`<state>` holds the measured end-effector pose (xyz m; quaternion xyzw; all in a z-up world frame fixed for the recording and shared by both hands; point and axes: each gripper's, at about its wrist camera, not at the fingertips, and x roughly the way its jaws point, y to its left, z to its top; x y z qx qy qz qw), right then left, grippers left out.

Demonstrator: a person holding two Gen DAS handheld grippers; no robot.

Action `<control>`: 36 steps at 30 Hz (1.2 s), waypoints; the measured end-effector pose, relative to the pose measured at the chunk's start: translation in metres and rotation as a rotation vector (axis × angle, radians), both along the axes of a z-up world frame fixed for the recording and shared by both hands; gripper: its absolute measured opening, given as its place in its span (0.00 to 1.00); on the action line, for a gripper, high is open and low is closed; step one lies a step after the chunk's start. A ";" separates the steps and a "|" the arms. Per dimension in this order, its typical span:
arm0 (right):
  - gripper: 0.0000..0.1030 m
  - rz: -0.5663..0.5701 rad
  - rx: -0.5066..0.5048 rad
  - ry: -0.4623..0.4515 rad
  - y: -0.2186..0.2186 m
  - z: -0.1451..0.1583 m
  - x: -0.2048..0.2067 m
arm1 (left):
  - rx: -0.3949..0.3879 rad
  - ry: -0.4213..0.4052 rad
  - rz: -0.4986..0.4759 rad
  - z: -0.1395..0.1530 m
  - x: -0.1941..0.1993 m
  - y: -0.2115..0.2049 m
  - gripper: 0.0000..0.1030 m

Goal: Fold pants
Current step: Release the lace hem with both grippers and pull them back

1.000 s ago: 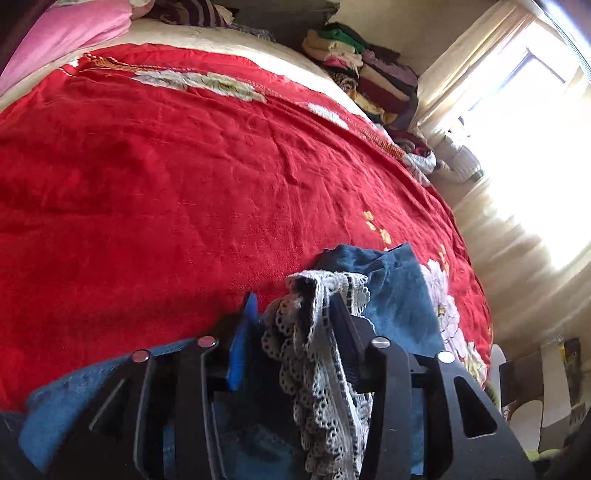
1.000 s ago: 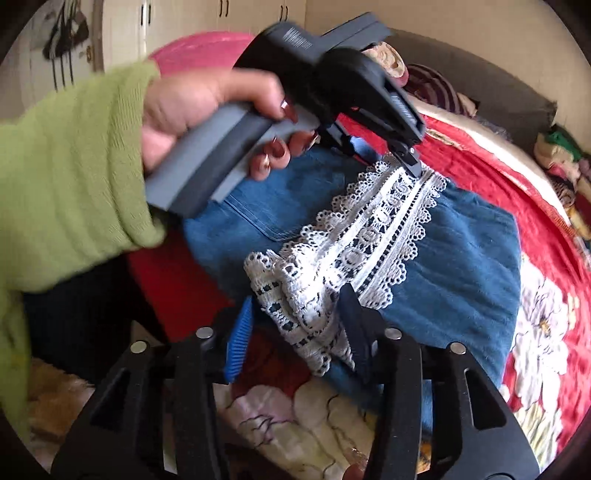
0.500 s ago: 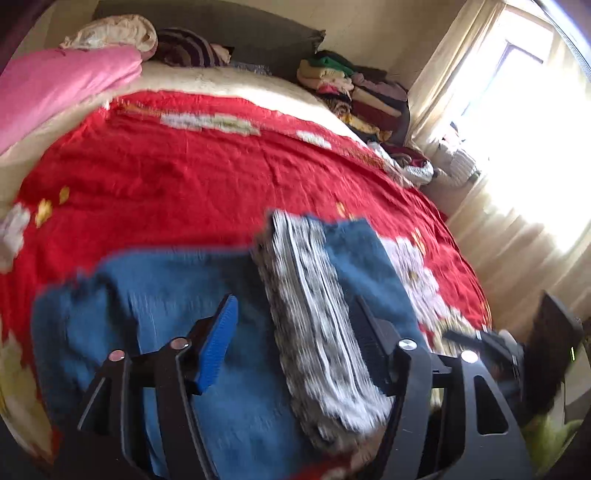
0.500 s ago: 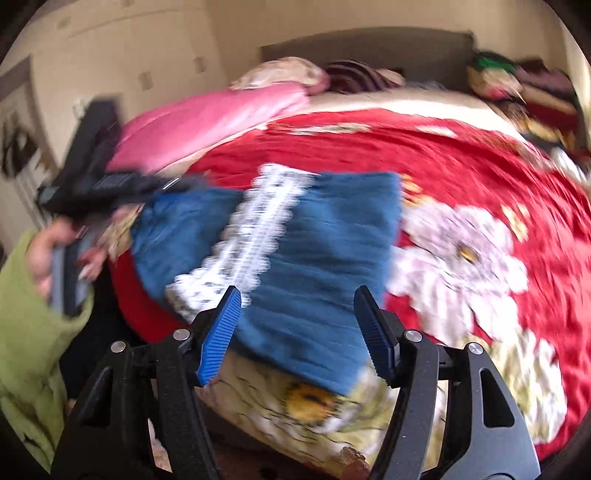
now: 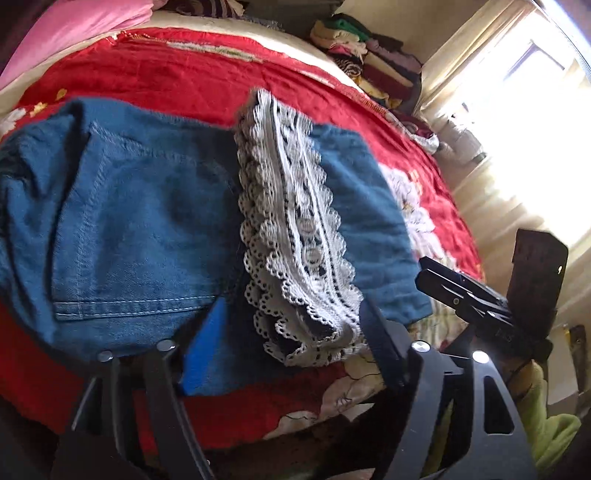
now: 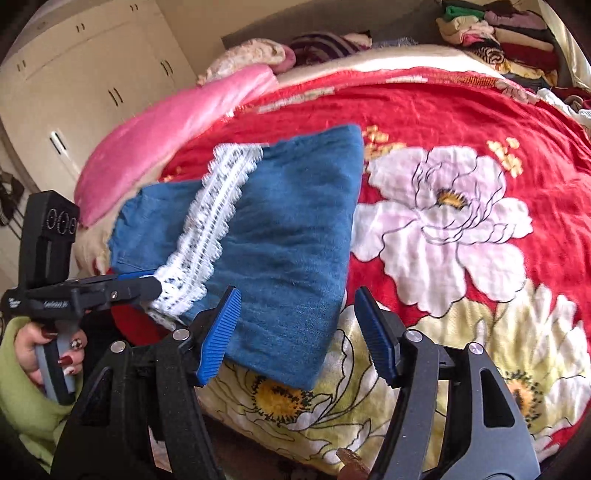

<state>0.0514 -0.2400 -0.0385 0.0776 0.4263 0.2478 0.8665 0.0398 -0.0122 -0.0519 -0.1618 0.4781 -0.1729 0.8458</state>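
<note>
Folded blue denim pants with white lace trim (image 5: 155, 221) lie at red flowered bed's (image 6: 461, 110) near edge. Left gripper (image 5: 291, 332) jaws opening, lace between, not pinched. Right gripper (image 6: 295, 332) jaws spread, empty. Lace might snag on jaw, pull fold loose; pants might slide off edge.

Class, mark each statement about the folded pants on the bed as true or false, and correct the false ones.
1. The pants are blue denim with white lace trim. True.
2. The pants lie on a plain green bedspread. False: the bedspread is red with large flowers.
3. The right gripper clamps the lace. False: its jaws stand apart, gripping nothing.
4. A pink blanket lies beyond the pants. True.
5. Folded clothes are stacked at the far corner. True.
</note>
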 end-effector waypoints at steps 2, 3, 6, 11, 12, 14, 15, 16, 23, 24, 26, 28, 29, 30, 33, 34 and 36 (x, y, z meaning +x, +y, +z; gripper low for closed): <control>0.56 0.010 -0.002 0.029 0.004 -0.008 0.003 | 0.028 -0.012 0.004 -0.001 -0.001 -0.005 0.69; 0.55 0.020 -0.001 0.040 0.006 -0.012 0.003 | 0.046 -0.016 0.004 0.000 -0.002 -0.007 0.66; 0.12 0.065 0.000 0.048 0.013 -0.014 0.000 | 0.065 -0.014 -0.019 0.002 -0.006 -0.013 0.20; 0.14 0.043 -0.045 0.037 0.009 -0.012 -0.008 | 0.151 -0.035 -0.037 0.003 -0.015 -0.015 0.25; 0.14 0.035 -0.051 0.048 0.009 -0.016 -0.007 | 0.160 -0.037 -0.039 0.002 -0.015 -0.016 0.26; 0.14 0.026 -0.052 0.057 0.007 -0.021 -0.006 | 0.154 -0.032 -0.038 0.000 -0.014 -0.015 0.27; 0.15 0.026 -0.057 0.053 0.007 -0.020 -0.006 | 0.153 -0.033 -0.039 0.001 -0.014 -0.014 0.27; 0.18 0.026 -0.062 0.049 0.007 -0.019 -0.006 | 0.149 -0.034 -0.039 0.002 -0.014 -0.012 0.28; 0.43 -0.034 -0.093 0.012 -0.004 -0.009 -0.007 | 0.174 -0.057 -0.039 0.011 -0.020 -0.011 0.41; 0.45 -0.043 -0.095 0.008 -0.006 -0.008 -0.007 | 0.176 -0.059 -0.039 0.012 -0.020 -0.011 0.42; 0.56 -0.059 -0.096 0.002 -0.008 -0.005 -0.008 | 0.180 -0.065 -0.038 0.015 -0.023 -0.009 0.46; 0.64 -0.076 -0.097 -0.005 -0.012 -0.002 -0.009 | 0.189 -0.074 -0.035 0.018 -0.026 -0.008 0.49; 0.65 -0.084 -0.095 -0.012 -0.015 0.000 -0.010 | 0.192 -0.077 -0.034 0.020 -0.027 -0.007 0.49; 0.66 -0.090 -0.092 -0.016 -0.017 0.002 -0.010 | 0.194 -0.081 -0.033 0.022 -0.028 -0.007 0.49; 0.72 -0.113 -0.092 -0.035 -0.021 0.009 -0.012 | 0.197 -0.090 -0.027 0.026 -0.031 -0.006 0.60; 0.75 -0.123 -0.090 -0.040 -0.022 0.011 -0.013 | 0.198 -0.098 -0.023 0.028 -0.033 -0.005 0.63; 0.79 -0.136 -0.086 -0.045 -0.025 0.015 -0.015 | 0.200 -0.109 -0.019 0.032 -0.035 -0.003 0.63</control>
